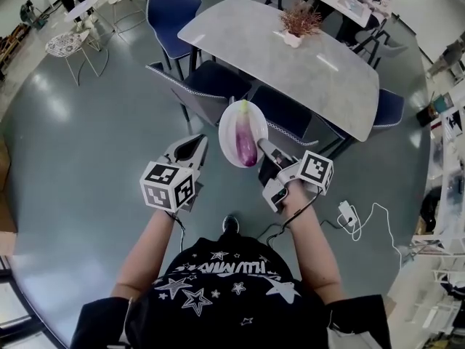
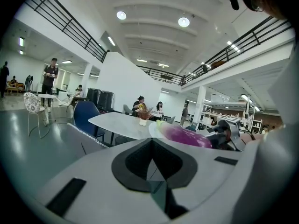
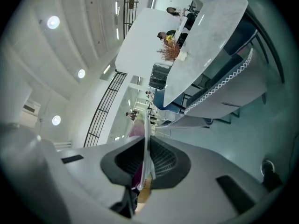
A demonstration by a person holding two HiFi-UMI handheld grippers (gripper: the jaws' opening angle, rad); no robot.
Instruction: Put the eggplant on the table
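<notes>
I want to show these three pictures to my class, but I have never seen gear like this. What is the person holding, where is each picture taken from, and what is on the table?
There is no robot here. A person holds a hand-operated two-jaw gripper in each hand. The head view looks down from a camera on their head. The other two views come from cameras riding on the grippers. The right gripper is clamped on the rim of a white plate, which carries a purple eggplant. The left gripper is shut and empty. The grey table ahead holds a potted plant.
</notes>
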